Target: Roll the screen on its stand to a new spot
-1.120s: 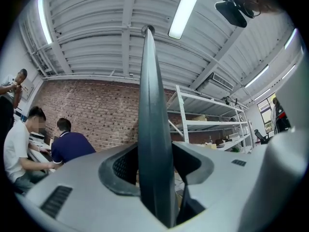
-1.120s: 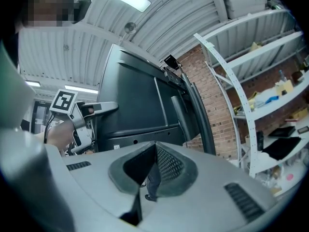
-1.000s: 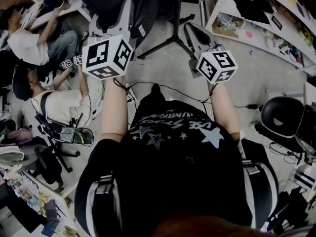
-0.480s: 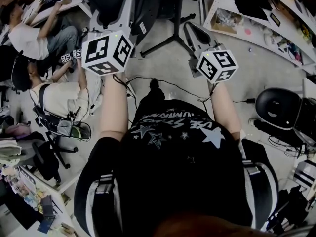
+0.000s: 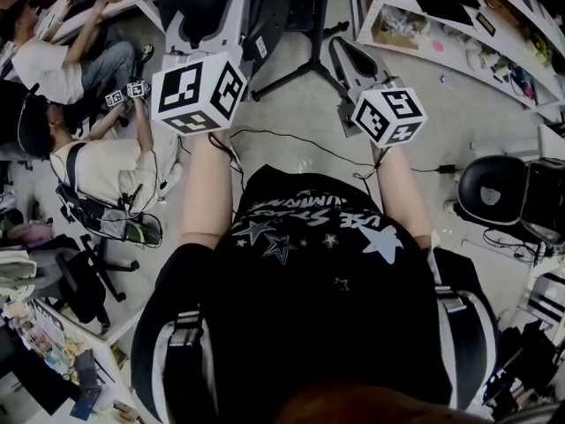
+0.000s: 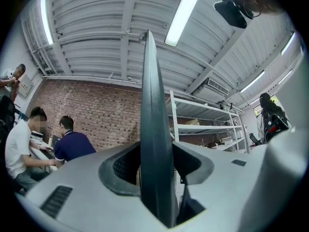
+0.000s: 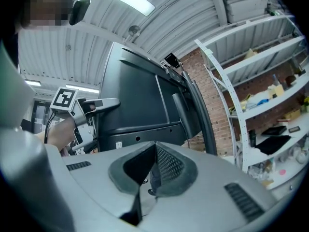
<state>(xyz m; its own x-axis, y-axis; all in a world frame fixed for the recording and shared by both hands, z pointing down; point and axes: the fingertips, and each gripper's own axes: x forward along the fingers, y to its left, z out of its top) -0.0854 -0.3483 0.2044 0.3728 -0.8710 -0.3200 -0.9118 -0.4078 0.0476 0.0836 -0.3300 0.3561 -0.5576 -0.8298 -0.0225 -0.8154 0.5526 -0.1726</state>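
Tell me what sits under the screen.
Under the screen, the head view shows the stand's black legs spread on the grey floor. Wheels cannot be made out, and the screen hides the floor straight below it.

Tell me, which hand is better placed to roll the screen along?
Left. The left gripper grips the screen by its edge; the right gripper is shut on nothing, short of the screen's back.

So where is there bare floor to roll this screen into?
Bare floor lies between the stand's legs and the shelving. The left is crowded with seated people and chairs; a black chair crowds the right, and a cable crosses ahead.
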